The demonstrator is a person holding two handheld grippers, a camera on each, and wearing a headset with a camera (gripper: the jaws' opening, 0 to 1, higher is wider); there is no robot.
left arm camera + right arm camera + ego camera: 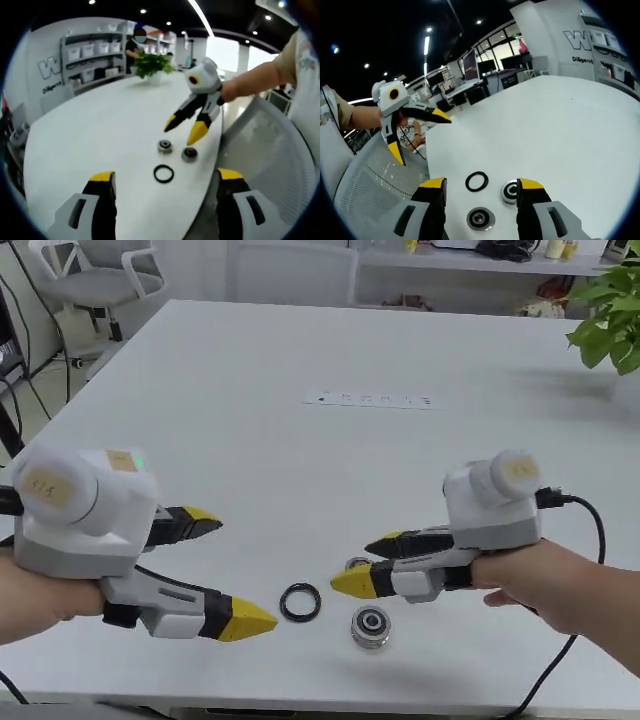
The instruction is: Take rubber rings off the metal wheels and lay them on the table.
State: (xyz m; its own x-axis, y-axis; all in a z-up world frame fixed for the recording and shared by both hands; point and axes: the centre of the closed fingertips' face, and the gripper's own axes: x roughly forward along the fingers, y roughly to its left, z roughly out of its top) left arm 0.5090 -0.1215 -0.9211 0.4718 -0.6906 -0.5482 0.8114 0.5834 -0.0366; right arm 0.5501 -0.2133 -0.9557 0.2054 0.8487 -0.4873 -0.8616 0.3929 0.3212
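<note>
On tbl (300, 360), thin blk rubber ring (300, 602) flat; L hand-held gripper (245, 571), R hand-held gripper (352, 563) released.

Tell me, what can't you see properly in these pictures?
1. Head view: far wheel mostly hidden behind the right gripper.
2. All views: near wheel and far wheel too small to tell whether rubber is on them.
3. Head view: printed strip on the table too small to read.

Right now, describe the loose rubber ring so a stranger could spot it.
On the white table, look near the front edge, between the left gripper and right gripper. The rubber ring lies flat beside two metal wheels. It alone is a thin black hoop, with bare table showing through its middle.
</note>
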